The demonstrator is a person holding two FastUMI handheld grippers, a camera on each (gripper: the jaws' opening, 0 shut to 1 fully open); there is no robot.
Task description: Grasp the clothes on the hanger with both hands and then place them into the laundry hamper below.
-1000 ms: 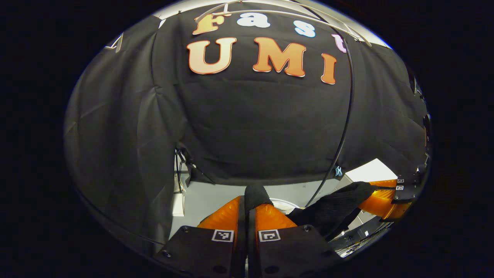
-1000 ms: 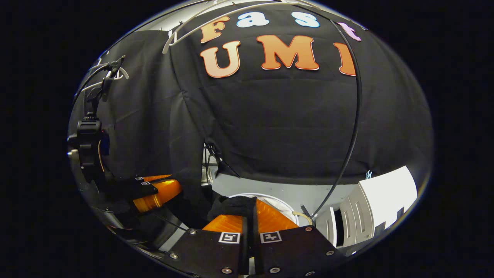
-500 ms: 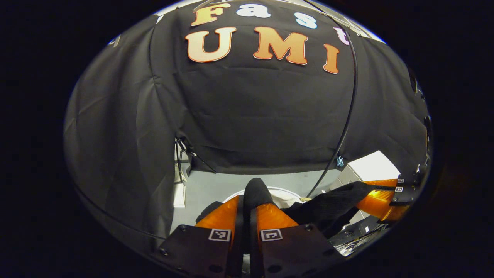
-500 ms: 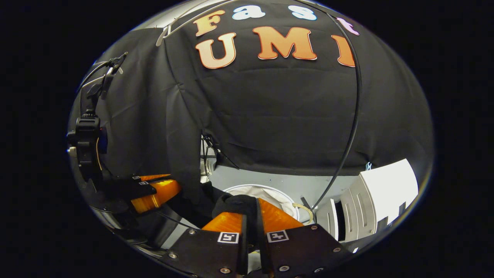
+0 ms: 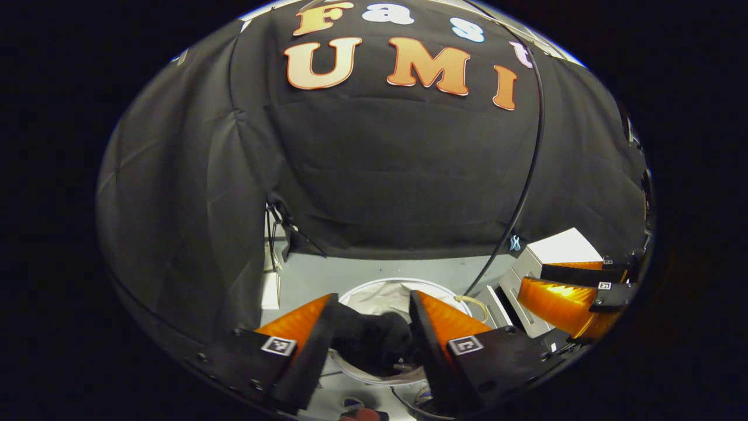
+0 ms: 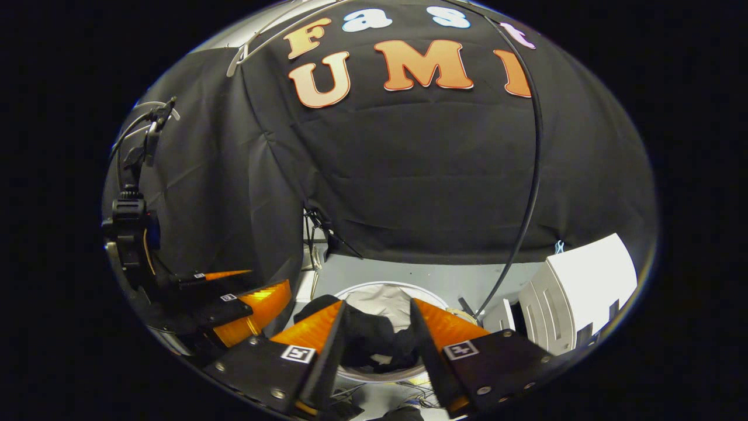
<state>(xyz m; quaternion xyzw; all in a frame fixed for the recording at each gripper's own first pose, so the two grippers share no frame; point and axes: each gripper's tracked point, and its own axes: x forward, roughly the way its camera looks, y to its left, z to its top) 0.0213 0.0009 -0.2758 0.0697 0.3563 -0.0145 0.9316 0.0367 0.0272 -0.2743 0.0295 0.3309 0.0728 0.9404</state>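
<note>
Both hand-held grippers are springing open since half a second ago: I'm watching the laundry hamper [image 5: 403, 287] taking the black clothes [image 5: 368, 345]. Left hand-held gripper [image 5: 369, 318] and right hand-held gripper [image 6: 373, 324] are hanging spread, holding nothing. I'm judging the drop done; only withdrawing is remaining.

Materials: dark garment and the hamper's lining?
Black garment: looks like soft matte knit or fleece; it slumps in rounded folds, no sheen. Hamper: thin white fabric liner, creased and limp, on what seems a stiff round rim; frame material unclear.
</note>
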